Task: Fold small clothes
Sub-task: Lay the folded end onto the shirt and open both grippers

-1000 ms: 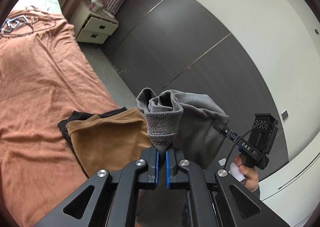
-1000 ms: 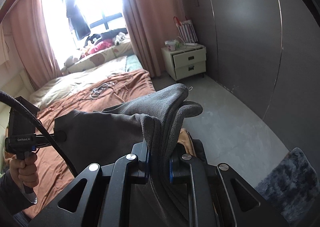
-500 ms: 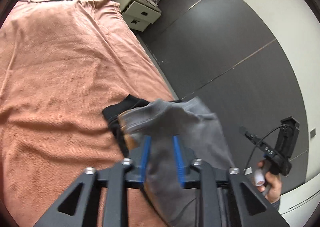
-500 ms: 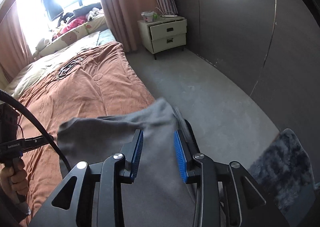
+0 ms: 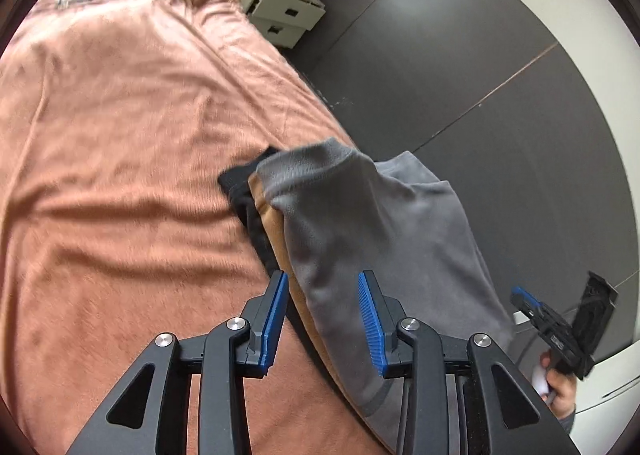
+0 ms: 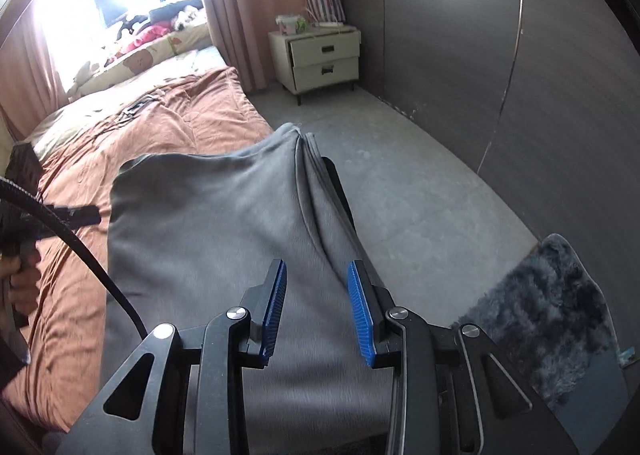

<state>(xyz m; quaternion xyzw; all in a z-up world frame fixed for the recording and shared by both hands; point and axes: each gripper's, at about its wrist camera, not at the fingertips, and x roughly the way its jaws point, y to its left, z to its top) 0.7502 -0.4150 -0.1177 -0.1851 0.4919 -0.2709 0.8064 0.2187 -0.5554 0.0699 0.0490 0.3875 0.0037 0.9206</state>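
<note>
Under the grey garment [image 5: 360,223], the stacked clothes [image 5: 264,215] seem mostly hidden.

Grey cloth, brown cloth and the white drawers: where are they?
grey cloth [image 5: 360,215], left wrist view, middle of its top layer
brown cloth [image 5: 276,223], left wrist view, exposed edge
white drawers [image 6: 324,61], right wrist view, drawer fronts
</note>
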